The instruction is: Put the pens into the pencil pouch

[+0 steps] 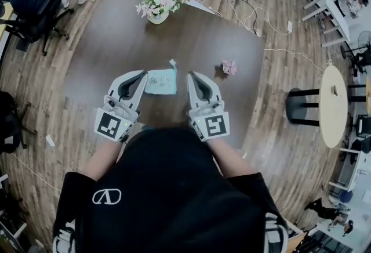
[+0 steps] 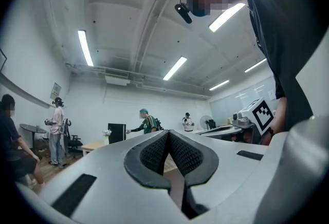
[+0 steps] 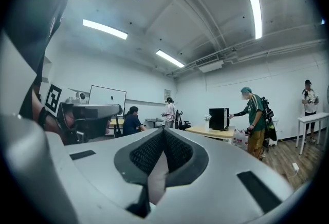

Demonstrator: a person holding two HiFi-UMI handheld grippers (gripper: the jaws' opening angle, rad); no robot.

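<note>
The pencil pouch (image 1: pixel 160 82), light blue with a small pattern, lies flat on the dark brown table (image 1: pixel 116 37) in the head view. A small tab sticks out at its far right corner. No pens show in any view. My left gripper (image 1: pixel 141 75) hovers just left of the pouch and my right gripper (image 1: pixel 190 76) just right of it. Both have their jaws shut with nothing between them. In the left gripper view the left gripper (image 2: pixel 167 133) points across the room, pads together. In the right gripper view the right gripper (image 3: pixel 163 130) does the same.
A vase of pale flowers (image 1: pixel 157 5) stands at the table's far side. A small pink flower piece (image 1: pixel 229 67) lies right of the pouch. Beyond the table are a round white table (image 1: pixel 333 105), cables on the wood floor, and people (image 3: pixel 253 115) in the room.
</note>
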